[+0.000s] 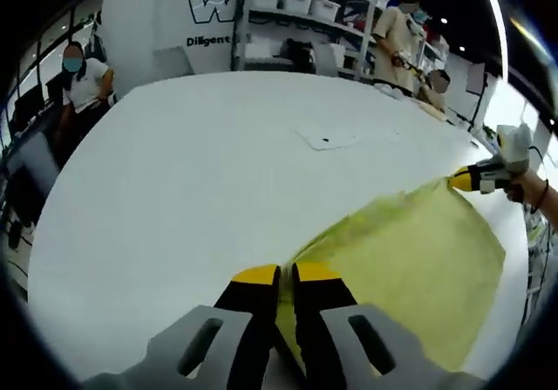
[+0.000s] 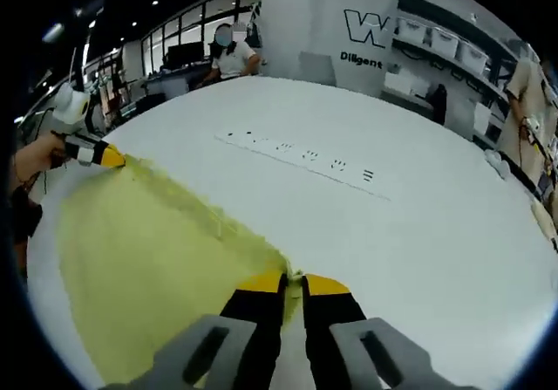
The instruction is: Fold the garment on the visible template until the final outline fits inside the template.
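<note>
Left gripper (image 1: 286,274): yellow-tipped jaws pressed together on one corner of the yellow garment (image 1: 410,268), cloth pinched between them. Fabric under the jaws runs out of the bottom of the left gripper view, so the corner itself is hidden. Right gripper (image 2: 293,279): same state, jaws clamped on the opposite corner of the garment (image 2: 148,259); gap between the tips looks closed, cloth edge meets them right at the tips.

Garment is stretched taut between the two grippers, the held edge a straight line, the rest spread over the white table (image 1: 209,172). Cannot tell if that edge is lifted or touching the surface. Its near part is cut off by the rim of each view; folds and garment type are hard to make out.

Across the cloth, each view catches the other gripper at the far corner, a hand (image 1: 523,181) behind it, partly cut off.

Farther out on the table: a thin white strip with small dark marks (image 2: 305,156), well apart from the garment; in the left gripper view a faint flat outline with a dark dot (image 1: 327,139). Marks too small to read.

Background: shelving with white bins (image 1: 301,6), a wall with partial lettering (image 2: 366,28), people standing at the table's far edge.
</note>
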A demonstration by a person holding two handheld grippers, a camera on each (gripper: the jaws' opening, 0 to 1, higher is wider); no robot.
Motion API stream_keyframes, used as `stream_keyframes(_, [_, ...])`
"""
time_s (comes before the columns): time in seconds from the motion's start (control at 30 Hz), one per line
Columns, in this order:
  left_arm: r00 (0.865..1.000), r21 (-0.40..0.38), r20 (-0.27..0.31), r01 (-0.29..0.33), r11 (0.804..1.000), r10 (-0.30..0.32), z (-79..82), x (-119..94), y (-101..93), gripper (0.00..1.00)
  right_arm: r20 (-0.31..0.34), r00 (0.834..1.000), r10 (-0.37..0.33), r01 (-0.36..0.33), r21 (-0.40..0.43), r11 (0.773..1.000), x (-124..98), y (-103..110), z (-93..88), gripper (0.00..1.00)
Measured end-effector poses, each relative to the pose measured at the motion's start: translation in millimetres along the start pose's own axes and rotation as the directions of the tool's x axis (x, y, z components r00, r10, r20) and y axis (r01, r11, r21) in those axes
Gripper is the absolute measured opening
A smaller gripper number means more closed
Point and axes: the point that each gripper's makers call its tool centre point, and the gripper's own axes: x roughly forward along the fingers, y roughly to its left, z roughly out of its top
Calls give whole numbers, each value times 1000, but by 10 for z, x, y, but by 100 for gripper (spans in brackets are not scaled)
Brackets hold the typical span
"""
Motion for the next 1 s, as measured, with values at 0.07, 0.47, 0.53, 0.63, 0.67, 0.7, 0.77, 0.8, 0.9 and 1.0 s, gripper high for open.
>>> stream_keyframes(0.07, [1000, -15, -4, -12, 1000, 12, -12, 20, 11, 11, -3, 1000, -7, 7, 43, 999, 13, -19, -14, 2])
stream_keyframes(0.47, [1000, -47, -5, -26, 999, 26, 1, -7, 32, 19, -21, 998, -51, 54, 136, 989, 5, -67, -82, 11])
stream_keyframes(0.53, [1000, -50, -9, -22, 998, 21, 2, -20, 18, 24, 3, 999, -53, 52, 195, 980, -21, -61, -32, 15])
stream_keyframes(0.63, [1000, -54, -13, -20, 998, 19, -1, -67, 0, 30, 5, 998, -59, 56, 227, 972, -83, -53, -6, 23])
stream_keyframes(0.67, [1000, -56, -14, -22, 998, 21, 1, -76, 2, 32, 5, 998, -58, 55, 231, 971, -96, -44, -1, 25])
stream_keyframes(0.7, [1000, -53, -13, -22, 998, 21, 7, -87, 3, 33, 9, 999, -53, 50, 237, 970, -108, -30, 8, 26])
stream_keyframes(0.77, [1000, -50, -11, -21, 999, 21, 23, -120, -3, 36, 10, 999, -35, 31, 261, 965, -137, 18, 16, 28])
stream_keyframes(0.8, [1000, -49, -10, -20, 999, 20, 29, -137, -8, 37, 7, 1000, -29, 26, 265, 964, -147, 32, 13, 30])
stream_keyframes(0.9, [1000, -42, -5, -15, 999, 14, 54, -201, -37, 41, 21, 1000, -18, 11, 294, 956, -199, 83, 31, 39])
stream_keyframes(1.0, [1000, -42, -2, -4, 999, 4, 71, -256, -87, 46, 18, 1000, -1, -4, 302, 953, -247, 139, 26, 45])
